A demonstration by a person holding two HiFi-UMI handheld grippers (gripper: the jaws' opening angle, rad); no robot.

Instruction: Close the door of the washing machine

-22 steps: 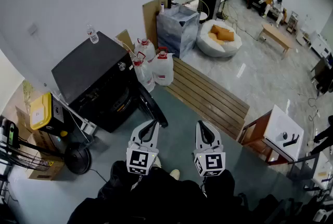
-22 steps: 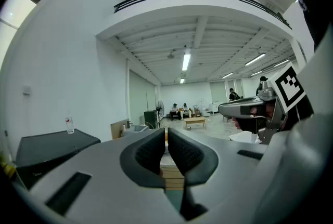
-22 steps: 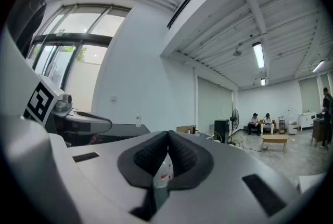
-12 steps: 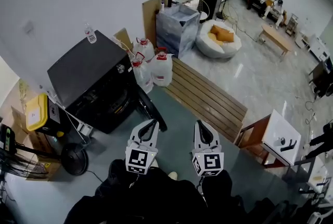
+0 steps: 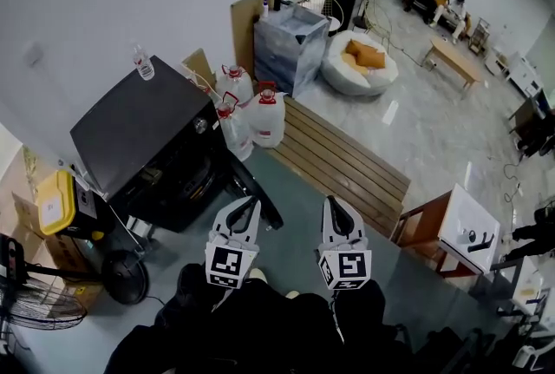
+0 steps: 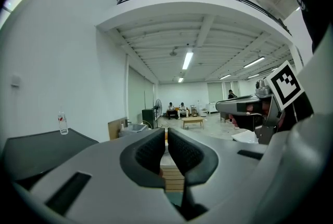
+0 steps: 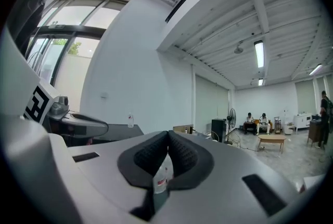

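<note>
Both grippers are held out level in front of the person, neither holding anything. The left gripper [image 5: 250, 206] has its jaws pinched together with just a sliver between the pads, and the right gripper [image 5: 335, 204] is fully closed too. The black washing machine [image 5: 139, 134] sits ahead and off to the left of the left gripper. Its door [image 5: 249, 181] hangs wide open, just past that gripper's tips; can't tell if they touch. Water jugs [image 5: 260, 116] stand further ahead, beside the machine.
</note>
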